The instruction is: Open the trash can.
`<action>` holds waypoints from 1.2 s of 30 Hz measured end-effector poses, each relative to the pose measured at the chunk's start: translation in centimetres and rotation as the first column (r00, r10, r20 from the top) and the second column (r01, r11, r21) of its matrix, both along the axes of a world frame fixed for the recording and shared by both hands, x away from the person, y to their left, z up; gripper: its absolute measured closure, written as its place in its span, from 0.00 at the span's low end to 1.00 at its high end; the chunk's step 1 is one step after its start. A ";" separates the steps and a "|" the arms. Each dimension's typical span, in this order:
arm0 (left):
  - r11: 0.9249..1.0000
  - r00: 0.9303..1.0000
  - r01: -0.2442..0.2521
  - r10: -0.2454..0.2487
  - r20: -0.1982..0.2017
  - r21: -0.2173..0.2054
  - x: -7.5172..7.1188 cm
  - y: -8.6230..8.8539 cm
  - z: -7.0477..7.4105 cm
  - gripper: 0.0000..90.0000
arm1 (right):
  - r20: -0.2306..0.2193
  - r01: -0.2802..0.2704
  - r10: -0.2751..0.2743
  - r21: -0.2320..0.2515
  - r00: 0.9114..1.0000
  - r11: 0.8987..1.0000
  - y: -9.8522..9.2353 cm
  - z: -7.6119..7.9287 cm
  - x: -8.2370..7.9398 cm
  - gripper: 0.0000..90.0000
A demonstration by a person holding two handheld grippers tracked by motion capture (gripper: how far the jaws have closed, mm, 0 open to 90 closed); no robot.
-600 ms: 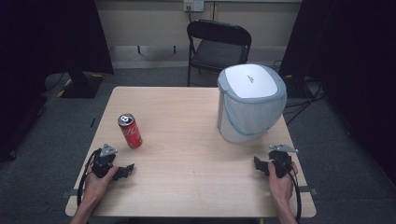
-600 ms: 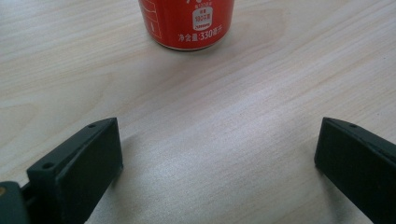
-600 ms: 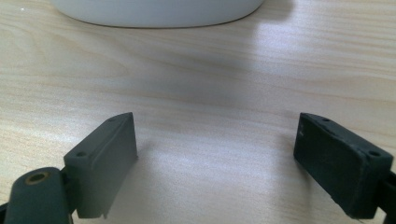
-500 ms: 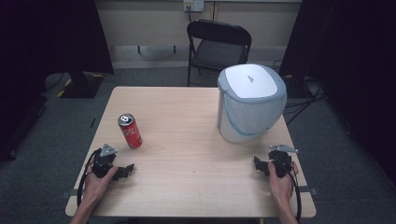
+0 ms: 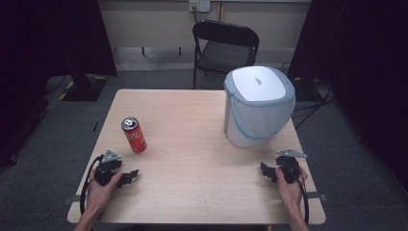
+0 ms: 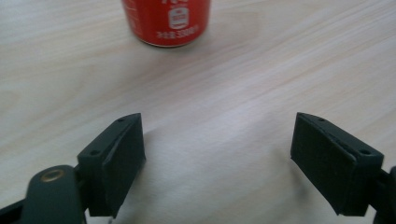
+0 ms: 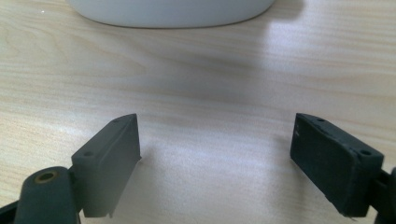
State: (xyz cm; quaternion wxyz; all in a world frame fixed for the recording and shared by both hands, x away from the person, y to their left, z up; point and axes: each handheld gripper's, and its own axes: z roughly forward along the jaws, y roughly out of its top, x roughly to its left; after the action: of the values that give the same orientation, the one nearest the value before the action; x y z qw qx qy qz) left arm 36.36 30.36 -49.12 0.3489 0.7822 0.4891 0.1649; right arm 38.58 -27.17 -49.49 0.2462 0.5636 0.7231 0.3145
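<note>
While your hands rest at the table's point(image 5: 202, 115) near edge, nothing has shifted since the earlier picture. Your left gripper point(image 5: 126, 178) has its jaws spread wide and empty, near the upright red can point(image 5: 133, 135) ahead of it. Your right gripper point(image 5: 267, 172) is likewise spread and empty, facing the white bin point(image 5: 259, 106) beyond.

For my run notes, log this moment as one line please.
left gripper: open, empty, near red can | right gripper: open, empty, near white bin | both things upright on table
</note>
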 end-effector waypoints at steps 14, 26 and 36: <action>0.991 0.989 0.132 -0.130 0.076 -0.022 0.4 -5.1 2.2 0.25 | 0.046 -0.072 0.070 0.027 0.996 0.997 0.0 1.4 0.8 0.26; 0.974 0.970 0.225 -0.220 0.101 -0.037 3.2 -10.8 3.4 0.25 | 0.054 -0.032 0.030 0.037 0.998 0.999 -0.8 2.7 2.6 0.37; 0.971 0.967 0.236 -0.231 0.106 -0.035 6.9 -15.0 4.2 0.28 | 0.052 -0.008 0.009 -0.010 0.999 1.000 -2.0 4.6 5.2 0.46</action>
State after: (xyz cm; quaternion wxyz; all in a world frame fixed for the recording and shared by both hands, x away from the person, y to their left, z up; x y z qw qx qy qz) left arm 43.30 15.40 -44.91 0.4087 0.8166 0.3789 0.1505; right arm 43.79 -29.20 -44.94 0.2665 0.5507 0.7205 0.3264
